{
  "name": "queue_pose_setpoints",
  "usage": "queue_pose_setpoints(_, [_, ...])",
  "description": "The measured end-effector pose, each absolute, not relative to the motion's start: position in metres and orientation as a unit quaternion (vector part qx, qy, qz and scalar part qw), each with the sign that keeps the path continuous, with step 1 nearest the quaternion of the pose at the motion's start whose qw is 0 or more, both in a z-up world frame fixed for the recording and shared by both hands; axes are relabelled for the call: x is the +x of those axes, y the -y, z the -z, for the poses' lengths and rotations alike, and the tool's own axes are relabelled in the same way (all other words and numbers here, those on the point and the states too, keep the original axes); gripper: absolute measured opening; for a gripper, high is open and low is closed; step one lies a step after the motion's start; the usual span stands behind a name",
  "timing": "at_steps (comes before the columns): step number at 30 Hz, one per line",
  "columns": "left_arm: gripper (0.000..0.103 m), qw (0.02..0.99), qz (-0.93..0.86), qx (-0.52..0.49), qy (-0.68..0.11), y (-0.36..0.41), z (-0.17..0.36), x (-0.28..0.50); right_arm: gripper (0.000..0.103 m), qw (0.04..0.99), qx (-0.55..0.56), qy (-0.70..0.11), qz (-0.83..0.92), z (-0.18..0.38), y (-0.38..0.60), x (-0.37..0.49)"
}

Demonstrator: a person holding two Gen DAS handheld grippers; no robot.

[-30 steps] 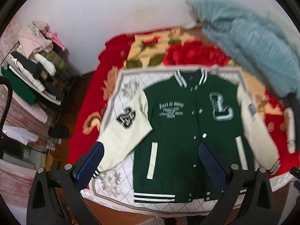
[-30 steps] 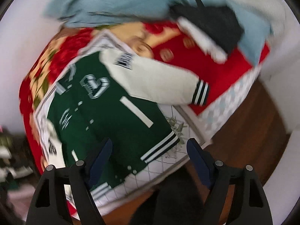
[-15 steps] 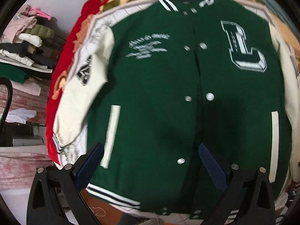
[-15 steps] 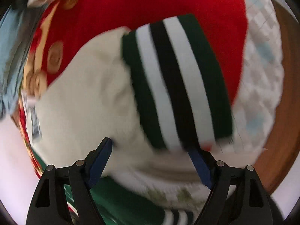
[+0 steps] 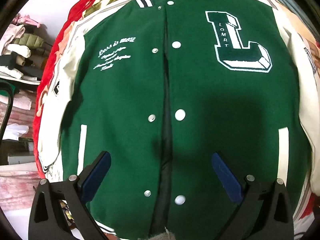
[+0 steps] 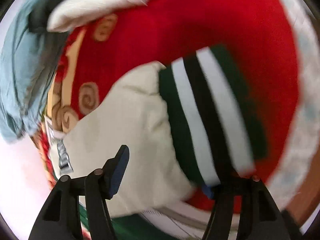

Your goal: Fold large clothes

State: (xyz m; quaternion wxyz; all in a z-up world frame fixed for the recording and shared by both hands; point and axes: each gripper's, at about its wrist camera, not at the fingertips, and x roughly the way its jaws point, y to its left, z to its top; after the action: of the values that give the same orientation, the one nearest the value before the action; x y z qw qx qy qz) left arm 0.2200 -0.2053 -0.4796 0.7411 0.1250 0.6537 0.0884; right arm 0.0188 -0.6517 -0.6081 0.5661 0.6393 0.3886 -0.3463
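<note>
A green varsity jacket (image 5: 128, 104) with cream sleeves and a white "L" patch lies flat, front up, on the bed. My left gripper (image 5: 161, 172) is open, close above the jacket's lower front, one finger on each side of the snap placket. In the right wrist view the jacket's cream right sleeve (image 6: 128, 116) with its striped green, white and black cuff (image 6: 208, 116) fills the frame. My right gripper (image 6: 166, 170) is open around the sleeve near the cuff; its right fingertip (image 6: 208, 192) is under the cuff's edge, mostly hidden.
The jacket rests on a white quilted sheet (image 6: 186, 218) over a red floral blanket (image 6: 200, 26). A blue-grey garment (image 6: 22, 76) and a white one (image 6: 104, 6) lie beyond the sleeve. A rack of folded clothes (image 5: 18, 46) stands at left. Wooden floor (image 6: 306, 190) borders the bed.
Both grippers have dropped closer to the jacket. The left one moved in over the lower front. The right one closed in on the sleeve cuff, its right finger sliding under the cuff's edge.
</note>
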Motion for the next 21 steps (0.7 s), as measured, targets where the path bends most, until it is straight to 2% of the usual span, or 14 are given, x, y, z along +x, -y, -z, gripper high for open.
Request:
queue_pose_setpoints(2, [0.103,0.745,-0.090,0.125,-0.649,0.207,0.484,0.227,0.064,0.570,0.642,-0.370,0.356,0.612,0.654,0.027])
queue_pose_setpoints(3, [0.103,0.748,-0.090,0.126,-0.645,0.207,0.485,0.230,0.037,0.576,0.638,-0.356,0.367,0.608,0.652,0.031])
queue_pose_setpoints(4, [0.103,0.751,-0.091,0.126,-0.642,0.205,0.486,0.232,0.022,0.585,0.632,-0.344,0.374,0.602,0.652,0.035])
queue_pose_setpoints(8, [0.103,0.758,-0.105,0.116,-0.634,0.191,0.487,0.246,0.017,0.623,0.604,-0.324,0.377,0.561,0.645,0.049])
queue_pose_setpoints(11, [0.103,0.761,-0.114,0.101,-0.631,0.175,0.484,0.255,0.017,0.677,0.553,-0.325,0.361,0.504,0.628,0.065])
queue_pose_setpoints(16, [0.103,0.767,-0.139,0.070,-0.623,0.131,0.471,0.269,0.017,0.754,0.484,-0.336,0.290,0.422,0.581,0.142])
queue_pose_setpoints(21, [0.103,0.767,-0.169,0.033,-0.617,0.070,0.457,0.274,0.017,0.806,0.407,-0.383,0.196,0.376,0.483,0.241])
